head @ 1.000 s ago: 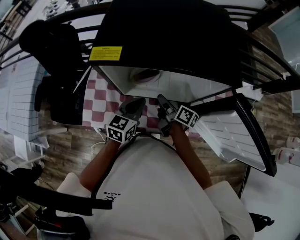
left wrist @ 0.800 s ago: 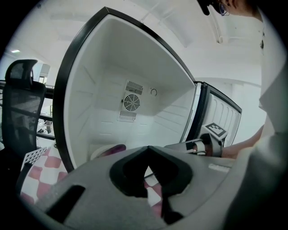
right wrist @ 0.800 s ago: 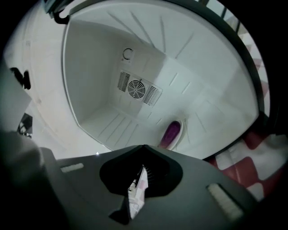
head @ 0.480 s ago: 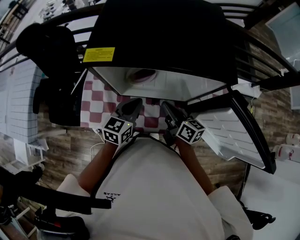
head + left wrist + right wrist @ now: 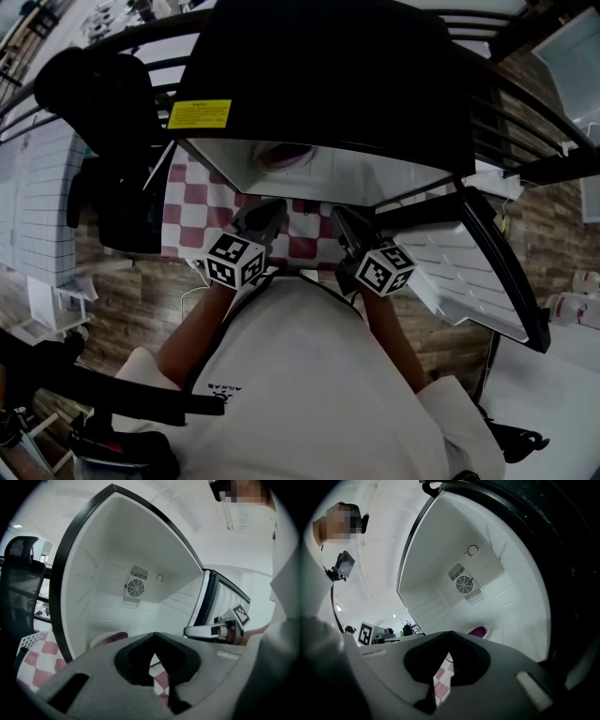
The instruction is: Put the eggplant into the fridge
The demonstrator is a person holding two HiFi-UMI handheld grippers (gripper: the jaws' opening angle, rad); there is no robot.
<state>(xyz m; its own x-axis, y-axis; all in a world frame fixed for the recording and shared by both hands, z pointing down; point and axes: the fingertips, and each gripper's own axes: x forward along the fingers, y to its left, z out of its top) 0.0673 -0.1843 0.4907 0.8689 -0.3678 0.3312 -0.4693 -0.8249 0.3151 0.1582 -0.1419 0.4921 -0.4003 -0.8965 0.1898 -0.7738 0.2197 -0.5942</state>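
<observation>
Both closed and empty, the left tool (image 5: 152,635) and right tool (image 5: 449,633) show the eggplant (image 5: 478,631) ahead inside the fridge (image 5: 103,588), seemingly on a plate (image 5: 97,641), which the head view only blurs.

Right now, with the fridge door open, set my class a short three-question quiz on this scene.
1. True or false: the eggplant already lies inside the fridge.
2. The cloth in front of the fridge is: A striped, B checked, C dotted.
3. Fill in: the jaws of the right gripper are ____, with nothing between them.
Key: 1 true; 2 B; 3 shut.
</observation>
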